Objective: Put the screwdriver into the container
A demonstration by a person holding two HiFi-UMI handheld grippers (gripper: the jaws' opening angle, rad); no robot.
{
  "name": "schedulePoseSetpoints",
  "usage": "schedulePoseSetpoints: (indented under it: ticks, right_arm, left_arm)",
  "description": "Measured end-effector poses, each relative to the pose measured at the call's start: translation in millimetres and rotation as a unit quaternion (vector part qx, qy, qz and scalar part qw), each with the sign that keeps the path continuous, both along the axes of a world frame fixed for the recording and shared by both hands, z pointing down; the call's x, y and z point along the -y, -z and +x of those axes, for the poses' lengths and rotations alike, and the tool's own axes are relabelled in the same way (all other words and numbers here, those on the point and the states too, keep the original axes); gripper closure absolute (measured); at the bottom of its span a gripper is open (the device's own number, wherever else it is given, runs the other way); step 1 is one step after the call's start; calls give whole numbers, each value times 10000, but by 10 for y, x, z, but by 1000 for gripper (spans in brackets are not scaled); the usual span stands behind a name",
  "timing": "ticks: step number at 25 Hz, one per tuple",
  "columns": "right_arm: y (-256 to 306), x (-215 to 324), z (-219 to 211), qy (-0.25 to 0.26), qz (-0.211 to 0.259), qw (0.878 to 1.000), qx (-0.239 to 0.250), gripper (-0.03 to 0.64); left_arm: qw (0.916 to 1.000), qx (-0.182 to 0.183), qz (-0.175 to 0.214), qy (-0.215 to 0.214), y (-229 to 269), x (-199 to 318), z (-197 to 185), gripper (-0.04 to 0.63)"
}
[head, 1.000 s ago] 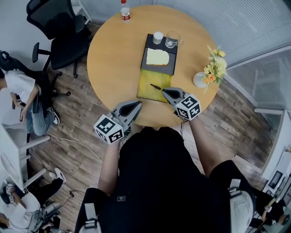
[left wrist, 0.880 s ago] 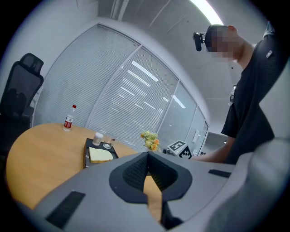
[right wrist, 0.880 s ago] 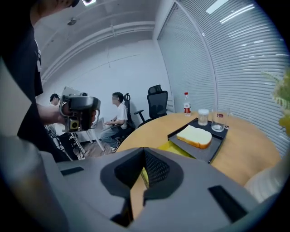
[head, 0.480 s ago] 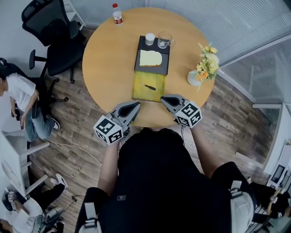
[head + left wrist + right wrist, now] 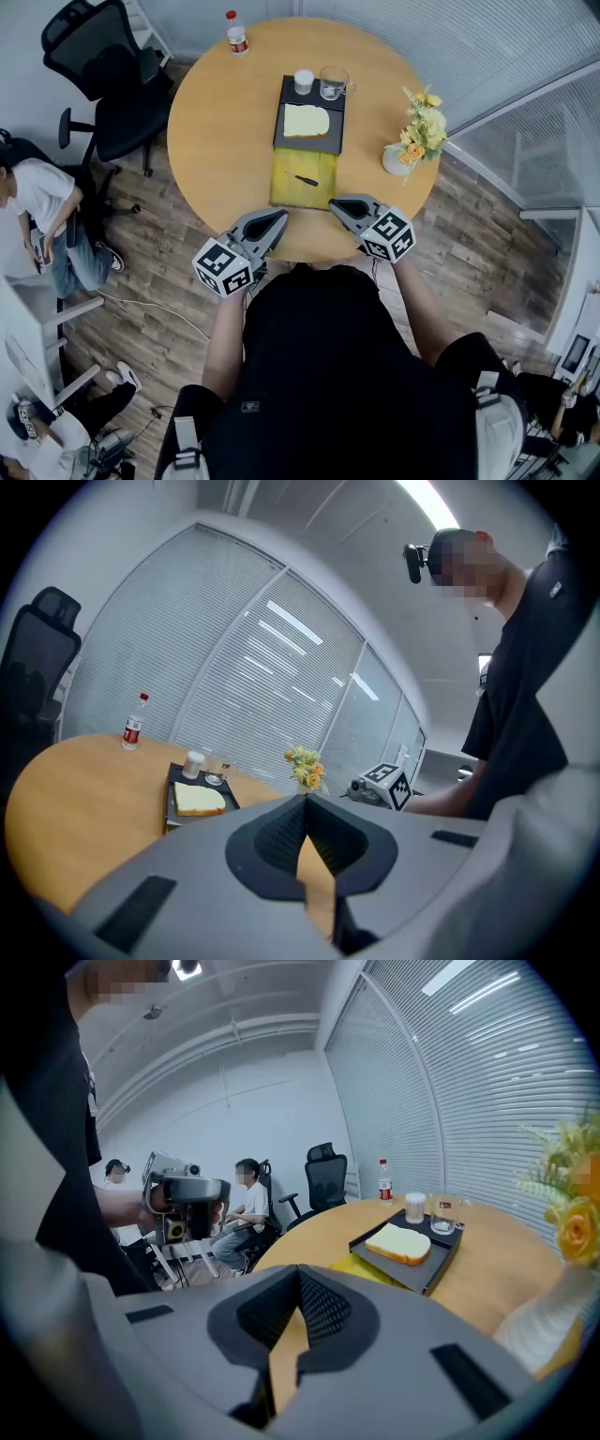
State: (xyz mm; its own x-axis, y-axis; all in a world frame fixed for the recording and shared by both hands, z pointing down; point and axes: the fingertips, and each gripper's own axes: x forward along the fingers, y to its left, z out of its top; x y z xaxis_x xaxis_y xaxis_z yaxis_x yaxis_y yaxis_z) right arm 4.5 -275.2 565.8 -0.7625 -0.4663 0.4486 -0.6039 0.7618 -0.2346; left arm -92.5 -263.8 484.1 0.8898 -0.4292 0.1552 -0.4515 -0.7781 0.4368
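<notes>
A small dark screwdriver (image 5: 306,180) lies on a flat yellow container (image 5: 286,192) at the near side of the round wooden table (image 5: 225,122). My left gripper (image 5: 284,215) hangs over the table's near edge, just below the yellow container's left corner, shut and empty. The right gripper (image 5: 333,202) sits beside that container's near right corner, a short way from the screwdriver, also shut with nothing in it. In the left gripper view the jaws (image 5: 306,799) meet tip to tip. The right gripper view shows the same for its jaws (image 5: 299,1269), with the yellow container (image 5: 361,1267) ahead.
Behind the yellow container a black tray (image 5: 281,141) holds a bread slice (image 5: 307,120), a white cup (image 5: 303,81) and a glass (image 5: 332,82). A vase of flowers (image 5: 417,131) stands at the right, a bottle (image 5: 234,31) at the far edge. An office chair (image 5: 103,75) and a seated person (image 5: 37,202) are left.
The head view has shifted, so the table sits higher and farther left in frame. The right gripper's tip now stands farther from the screwdriver. Both grippers stay shut.
</notes>
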Motion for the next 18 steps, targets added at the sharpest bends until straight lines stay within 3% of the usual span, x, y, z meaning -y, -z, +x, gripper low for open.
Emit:
schedulePoseSetpoints:
  ticks: [18]
  right_arm:
    - [-113, 14, -24, -33, -162, 9998, -126, 612]
  left_arm:
    - [10000, -30, -61, -62, -25, 41, -58, 591]
